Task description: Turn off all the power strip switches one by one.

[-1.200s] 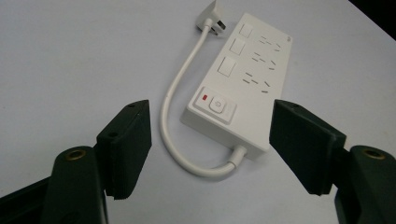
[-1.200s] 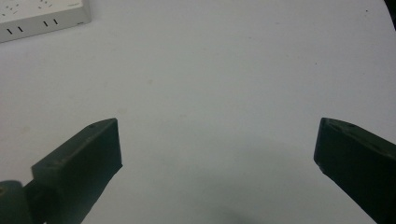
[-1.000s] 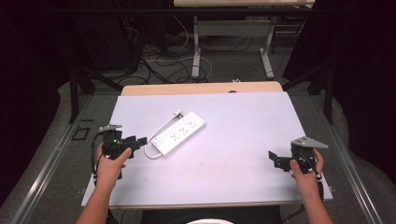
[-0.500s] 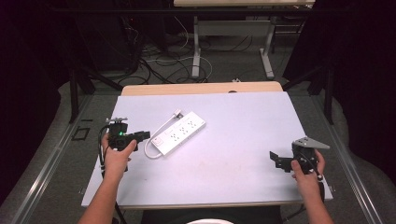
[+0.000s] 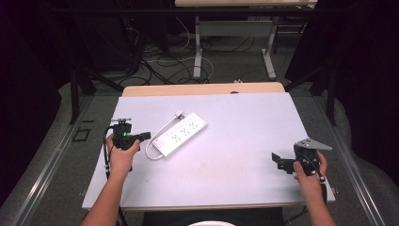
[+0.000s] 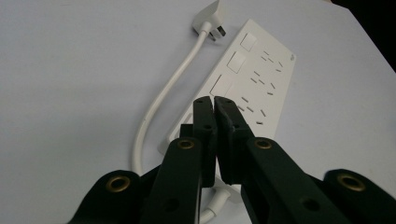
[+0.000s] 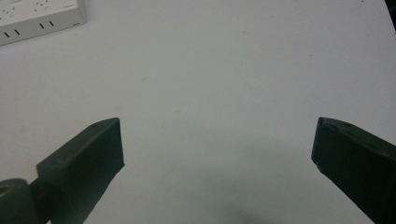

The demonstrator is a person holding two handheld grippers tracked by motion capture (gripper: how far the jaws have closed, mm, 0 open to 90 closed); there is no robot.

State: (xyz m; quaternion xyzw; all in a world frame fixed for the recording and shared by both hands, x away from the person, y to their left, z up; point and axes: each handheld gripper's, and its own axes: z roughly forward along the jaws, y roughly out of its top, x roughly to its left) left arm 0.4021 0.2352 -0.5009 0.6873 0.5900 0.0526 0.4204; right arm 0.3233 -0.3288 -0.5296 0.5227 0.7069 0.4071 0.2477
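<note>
The white power strip (image 5: 181, 134) lies toward the table's (image 5: 244, 179) left side, cord (image 6: 161, 105) looped beside it. The left gripper (image 5: 143, 136), jaws just pressed together on nothing, points at its near end, likely to poke the switch next. The right gripper (image 5: 275, 161) rests spread by the right edge. No containers here

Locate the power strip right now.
In the high view the white power strip lies diagonally on the table, left of centre, just ahead of the left gripper; its cord loops alongside.
</note>
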